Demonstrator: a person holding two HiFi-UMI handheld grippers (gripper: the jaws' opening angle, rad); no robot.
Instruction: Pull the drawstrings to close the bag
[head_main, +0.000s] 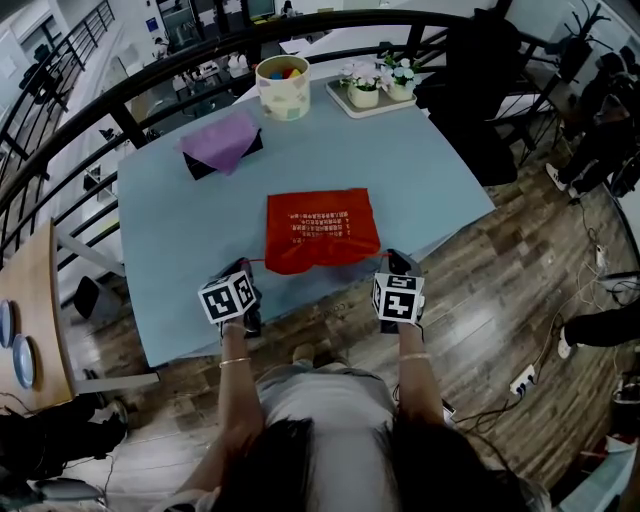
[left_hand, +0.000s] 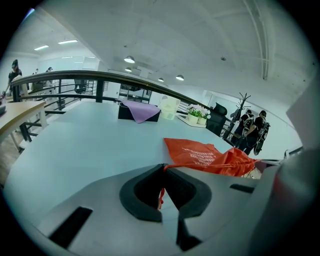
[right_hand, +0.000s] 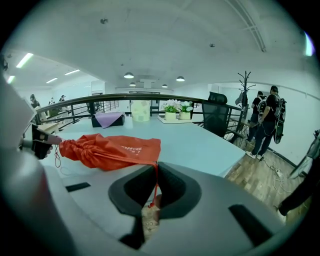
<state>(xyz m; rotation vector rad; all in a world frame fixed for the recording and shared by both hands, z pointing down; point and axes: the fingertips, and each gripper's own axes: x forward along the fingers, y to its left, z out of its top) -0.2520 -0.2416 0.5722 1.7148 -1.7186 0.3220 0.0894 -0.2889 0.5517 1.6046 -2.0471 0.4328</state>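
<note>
Dead centre of the head view, the flat red fabric drawstring bag (head_main: 322, 230) lay on the pale blue table (head_main: 180, 230), just in from its near edge. Its mouth faced the person and was bunched into tight folds. What was inside it, I could not tell.

At the lower left, the left gripper (head_main: 248, 272) had its jaws pinched together on a thin red cord (left_hand: 161, 195) that ran from the bag's mouth. At the lower right, the right gripper (head_main: 392, 264) was clamped the same way on the other red cord (right_hand: 154, 187), which ran straight back to the bag.

Up at the top of the frame, on the far side of the table, stood a round cream tub (head_main: 283, 86) with small yellow, blue and red pieces in it. To its right, a white tray (head_main: 345, 102) carried two little pots of white flowers (head_main: 378, 80). At the upper left, a purple cloth (head_main: 222, 140) was draped over a low black box (head_main: 200, 165).
</note>
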